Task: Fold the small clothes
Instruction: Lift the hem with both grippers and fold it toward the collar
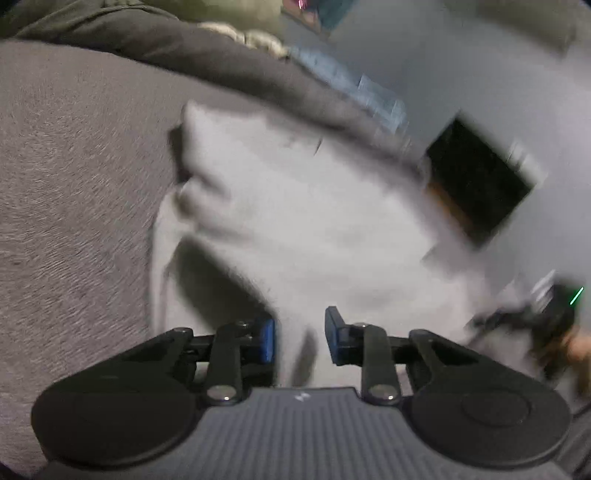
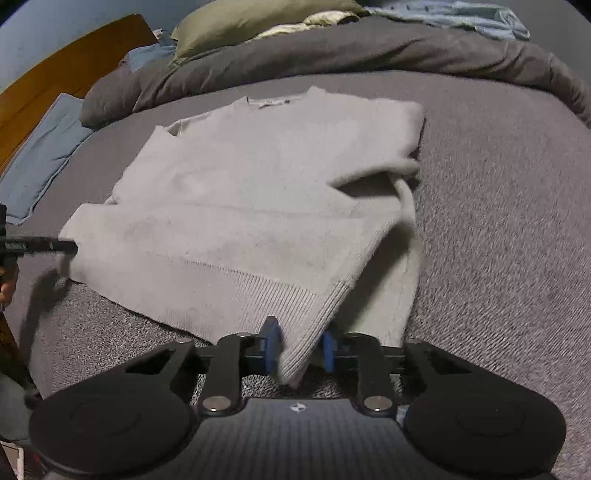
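Note:
A light grey knit sweater [image 2: 240, 192] lies spread on the grey bed, neck toward the far side, its right edge folded over. My right gripper [image 2: 300, 347] is shut on the ribbed hem corner and lifts it off the bed. In the blurred left wrist view the sweater [image 1: 303, 229] fills the middle, and my left gripper [image 1: 300, 338] is shut on its cloth. The left gripper's finger also shows in the right wrist view [image 2: 44, 245] at the sweater's left corner. The right gripper shows blurred in the left wrist view [image 1: 546, 317].
The bed surface [image 2: 498, 240] is grey textured fabric. A dark grey duvet [image 2: 332, 51] is bunched at the far side with an olive pillow [image 2: 251, 18] and a blue cloth [image 2: 461, 18]. A blue pillow [image 2: 40, 158] and wooden headboard [image 2: 55, 70] stand left.

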Demonstrator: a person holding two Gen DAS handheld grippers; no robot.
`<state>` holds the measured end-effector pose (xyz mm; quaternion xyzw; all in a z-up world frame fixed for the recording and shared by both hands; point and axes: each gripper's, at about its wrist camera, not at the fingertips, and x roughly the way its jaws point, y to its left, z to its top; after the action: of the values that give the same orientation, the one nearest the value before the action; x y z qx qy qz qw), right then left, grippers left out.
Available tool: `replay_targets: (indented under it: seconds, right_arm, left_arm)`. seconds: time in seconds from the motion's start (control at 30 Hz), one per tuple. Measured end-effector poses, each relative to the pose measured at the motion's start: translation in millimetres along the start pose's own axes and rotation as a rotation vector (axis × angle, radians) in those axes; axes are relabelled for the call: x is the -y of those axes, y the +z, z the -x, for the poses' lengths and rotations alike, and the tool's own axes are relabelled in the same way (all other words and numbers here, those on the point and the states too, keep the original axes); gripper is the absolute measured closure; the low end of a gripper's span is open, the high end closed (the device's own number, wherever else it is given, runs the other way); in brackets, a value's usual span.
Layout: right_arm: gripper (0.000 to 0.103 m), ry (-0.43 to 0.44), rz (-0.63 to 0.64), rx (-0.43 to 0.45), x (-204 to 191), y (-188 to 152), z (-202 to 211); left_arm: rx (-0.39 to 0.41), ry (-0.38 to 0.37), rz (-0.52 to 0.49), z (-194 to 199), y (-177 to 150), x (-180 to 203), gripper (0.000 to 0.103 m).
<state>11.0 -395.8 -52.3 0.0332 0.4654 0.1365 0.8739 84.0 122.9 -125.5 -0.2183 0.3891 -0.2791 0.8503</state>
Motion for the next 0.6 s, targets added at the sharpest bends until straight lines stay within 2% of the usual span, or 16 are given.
replay_targets:
  seconds: [0.07, 0.17, 0.23, 0.3, 0.33, 0.37, 0.4, 0.47, 0.6]
  right_arm:
    - [0.081, 0.007, -0.002, 0.004, 3, 1, 2]
    - [0.081, 0.016, -0.013, -0.022, 5, 0, -2]
    - [0.078, 0.017, -0.013, -0.034, 4, -1, -3]
    - [0.078, 0.016, -0.013, -0.032, 3, -1, -3]
    - [0.079, 0.016, -0.014, -0.03, 3, -1, -4]
    - [0.085, 0.013, -0.017, -0.026, 3, -1, -4]
    - [0.097, 0.01, -0.016, -0.02, 3, -1, -4]
    - [0.098, 0.01, -0.007, 0.01, 2, 2, 1]
    - [0.098, 0.087, -0.065, 0.112, 4, 15, 19]
  left_arm:
    - [-0.029, 0.005, -0.02, -3, 5, 5, 0.079]
    - [-0.121, 0.056, -0.09, -16, -2, 12, 0.079]
    - [-0.189, 0.076, -0.075, -26, -11, 8, 0.079]
    - [-0.214, 0.104, -0.08, -32, -19, 4, 0.081]
    - [-0.201, 0.106, -0.079, -31, -21, 2, 0.085]
    - [-0.177, 0.093, -0.065, -30, -20, 0, 0.098]
    - [-0.156, 0.075, -0.045, -27, -17, -1, 0.103]
    - [-0.106, 0.017, -0.019, -19, -7, -2, 0.103]
    - [-0.001, -0.051, 0.045, -10, 20, -3, 0.103]
